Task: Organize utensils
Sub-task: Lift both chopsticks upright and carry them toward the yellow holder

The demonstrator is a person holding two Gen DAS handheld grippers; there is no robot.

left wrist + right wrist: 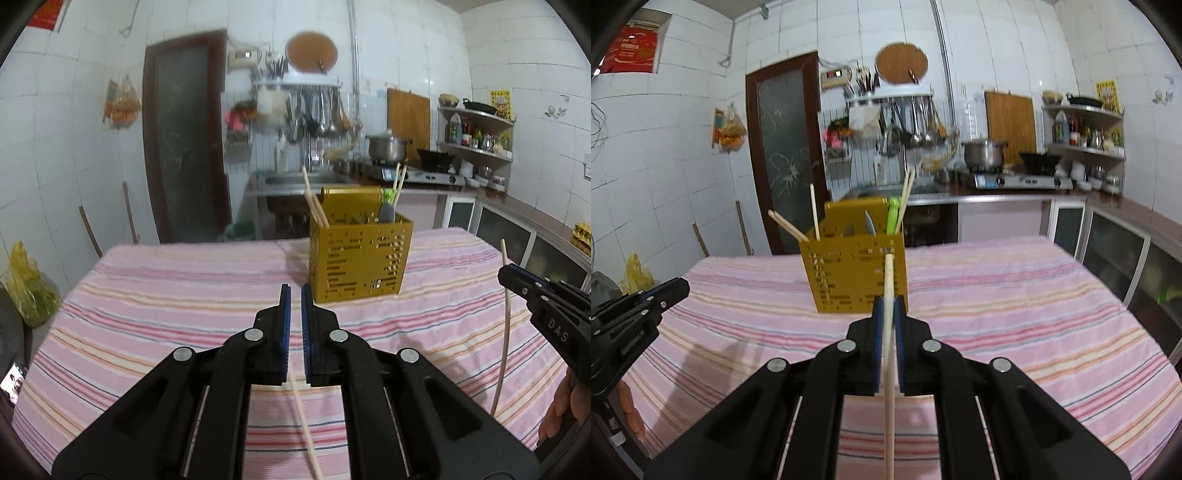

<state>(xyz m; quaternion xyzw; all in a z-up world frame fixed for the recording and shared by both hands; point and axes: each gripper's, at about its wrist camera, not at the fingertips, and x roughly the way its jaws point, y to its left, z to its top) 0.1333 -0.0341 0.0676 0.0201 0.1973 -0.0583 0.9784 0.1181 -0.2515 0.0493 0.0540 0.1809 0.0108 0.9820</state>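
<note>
Chopstick [888, 295] stands clamped upright in the right gripper [887, 314], ready, I judge, to drop into the yellow holder [857, 277] at the table's [1015, 295] far middle. The left gripper [295, 295], empty, jaws slightly apart, hovers over another chopstick [306, 424] lying near.

My right tool [886, 314] is matt black plastic with ribbed blue pads [878, 332] and bright metal pivot pins; it pinches a pale, smooth wooden chopstick [889, 369]. My left tool [295, 299] has the same matt plastic, blue pads and shiny pins. The utensil caddy [360, 258] looks like perforated sheet with a dull mustard-gold finish. A soft woven striped cloth [184, 295] covers the worktop. Another bare wooden chopstick [306, 424] lies on it.
</note>
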